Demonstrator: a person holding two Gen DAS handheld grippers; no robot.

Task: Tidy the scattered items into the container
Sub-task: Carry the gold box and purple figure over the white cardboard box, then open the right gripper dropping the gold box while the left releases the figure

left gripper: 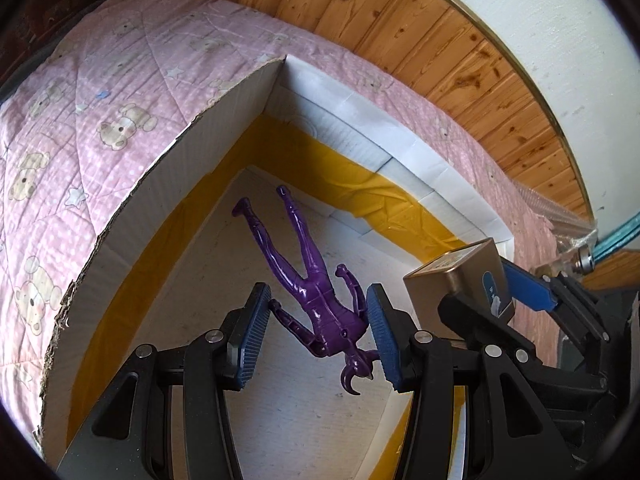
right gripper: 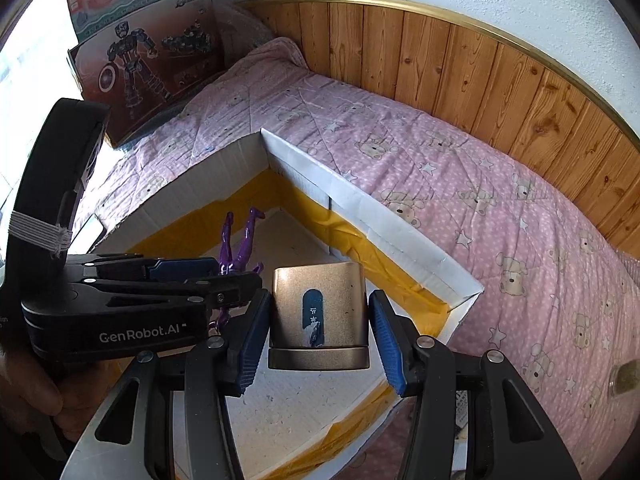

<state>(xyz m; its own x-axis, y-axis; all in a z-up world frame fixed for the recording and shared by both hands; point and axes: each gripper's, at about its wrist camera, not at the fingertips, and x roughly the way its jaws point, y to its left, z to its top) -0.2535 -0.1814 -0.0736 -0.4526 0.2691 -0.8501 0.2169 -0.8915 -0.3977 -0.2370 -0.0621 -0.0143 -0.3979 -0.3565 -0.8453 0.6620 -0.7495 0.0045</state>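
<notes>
A white cardboard box (left gripper: 224, 128) lined with yellow tape lies open on the pink bear-print quilt (left gripper: 80, 128). My left gripper (left gripper: 318, 292) is shut on a purple toy figure (left gripper: 304, 256), gripped at the torso and arms, legs pointing away, hanging over the box floor. My right gripper (right gripper: 320, 296) is shut on a gold rectangular tin (right gripper: 320, 312) with a dark blue label, held above the box's near side. In the right wrist view the left gripper (right gripper: 236, 274) and figure (right gripper: 240, 248) sit just left of the tin; the box wall (right gripper: 360, 200) runs behind.
A toy carton with a robot picture (right gripper: 148, 60) leans at the head of the bed. Wooden wall panelling (right gripper: 480, 68) borders the far side. A small flat item (right gripper: 622, 378) lies on the quilt at right. A person's hand (right gripper: 32, 396) holds the left gripper.
</notes>
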